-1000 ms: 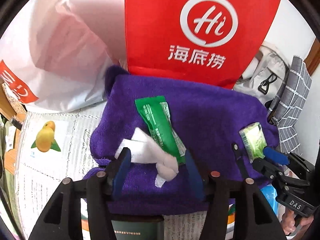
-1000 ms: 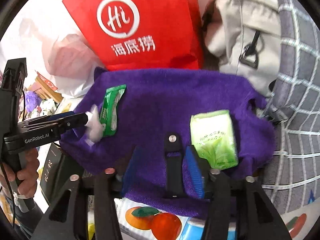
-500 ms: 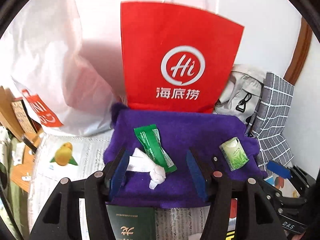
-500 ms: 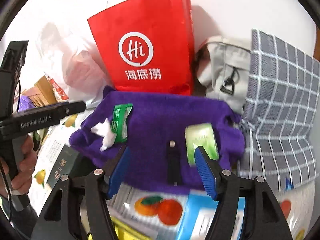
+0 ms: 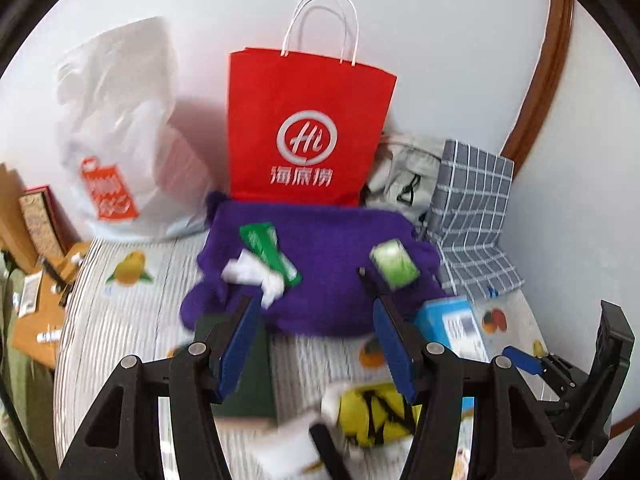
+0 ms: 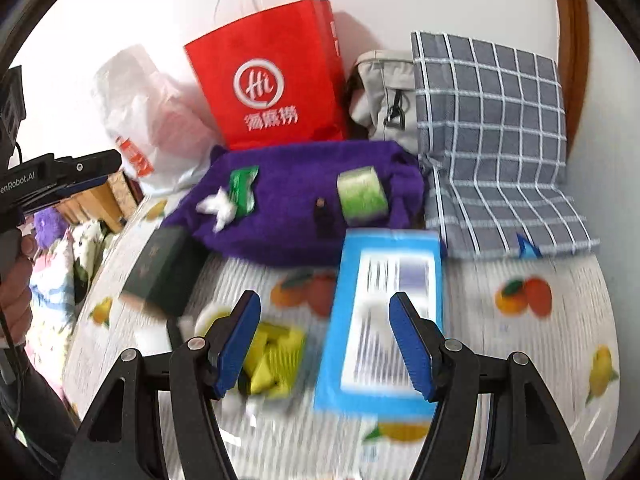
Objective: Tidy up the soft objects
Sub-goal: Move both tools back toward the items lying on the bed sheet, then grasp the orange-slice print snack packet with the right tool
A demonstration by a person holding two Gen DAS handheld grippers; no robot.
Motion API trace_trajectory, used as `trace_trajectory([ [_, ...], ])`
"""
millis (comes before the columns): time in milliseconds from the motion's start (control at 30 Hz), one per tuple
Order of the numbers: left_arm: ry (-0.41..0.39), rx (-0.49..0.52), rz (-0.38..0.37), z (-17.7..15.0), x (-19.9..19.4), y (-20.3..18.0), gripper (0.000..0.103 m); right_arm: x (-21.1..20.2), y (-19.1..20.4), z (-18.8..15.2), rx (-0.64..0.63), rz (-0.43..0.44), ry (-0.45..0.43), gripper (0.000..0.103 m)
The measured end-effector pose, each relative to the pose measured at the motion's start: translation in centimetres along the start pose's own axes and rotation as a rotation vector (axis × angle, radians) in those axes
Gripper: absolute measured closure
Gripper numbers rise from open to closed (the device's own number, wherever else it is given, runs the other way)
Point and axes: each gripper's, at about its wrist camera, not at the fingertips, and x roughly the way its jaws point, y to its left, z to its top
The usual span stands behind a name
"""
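Observation:
A purple towel (image 5: 320,280) (image 6: 296,208) lies on the fruit-print tablecloth before a red paper bag (image 5: 304,132) (image 6: 268,80). On it lie a green wipe packet (image 5: 268,252) (image 6: 242,188), a crumpled white tissue (image 5: 252,276) (image 6: 218,208), a light green tissue pack (image 5: 394,264) (image 6: 360,196) and a small black clip (image 6: 322,216). My left gripper (image 5: 316,344) is open and empty, near the towel's front edge. My right gripper (image 6: 324,340) is open and empty, over a blue pack (image 6: 384,320).
A dark green booklet (image 6: 160,268) (image 5: 244,372) and a yellow pouch (image 6: 272,360) (image 5: 376,416) lie on the cloth (image 6: 520,360). A white plastic bag (image 5: 120,132), a grey bag (image 6: 384,96) and a grey checked cloth (image 6: 492,140) stand at the back.
Both grippers have pulled back and up from the towel, so more of the table shows. The tissue, wipe packet and tissue pack stay on the towel. Both stay open.

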Motion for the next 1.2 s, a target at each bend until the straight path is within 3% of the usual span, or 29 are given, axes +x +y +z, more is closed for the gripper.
trace_trajectory([
  [133, -0.002, -0.027, 0.009, -4.2, -1.6, 0.6, 0.046, -1.2, 0.1, -4.6, -0.041, -0.005, 0.033, 0.037],
  [400, 0.057, -0.06, 0.036, -11.0, -1.8, 1.2, 0.046, 0.4, -1.5, -12.9, -0.062, 0.007, 0.161, 0.037],
  [600, 0.085, -0.066, 0.005, -13.6, -1.6, 1.2, 0.046, 1.1, -1.0, -15.1, -0.084, 0.052, 0.153, 0.02],
  [667, 0.095, -0.051, 0.01, -14.2, -1.4, 1.3, 0.046, 1.8, 0.3, -15.6, -0.156, -0.016, 0.136, 0.011],
  [767, 0.106, -0.058, 0.034, -14.8, -1.1, 1.9, 0.046, 1.9, 1.2, -16.0, -0.188, -0.076, 0.1, 0.01],
  [800, 0.11, -0.062, 0.038, -14.9, -1.0, 2.0, 0.046, 1.7, 1.0, -16.1, -0.168, -0.076, 0.08, 0.011],
  [900, 0.122, -0.08, 0.045, -15.3, -0.7, 2.6, 0.046, 1.2, 0.5, -16.4, -0.169, -0.093, 0.04, 0.028],
  [967, 0.133, -0.087, 0.046, -15.6, -0.3, 2.8, 0.046, 0.7, 0.0, -16.5, -0.168, -0.097, 0.024, 0.045],
  [1067, 0.148, -0.091, 0.044, -15.9, 0.3, 2.8, 0.046, 0.3, -0.4, -16.8, -0.172, -0.09, 0.018, 0.058],
  [1200, 0.158, -0.086, 0.053, -16.3, 0.9, 2.4, 0.046, 0.3, 0.0, -16.9, -0.189, -0.07, 0.002, 0.061],
])
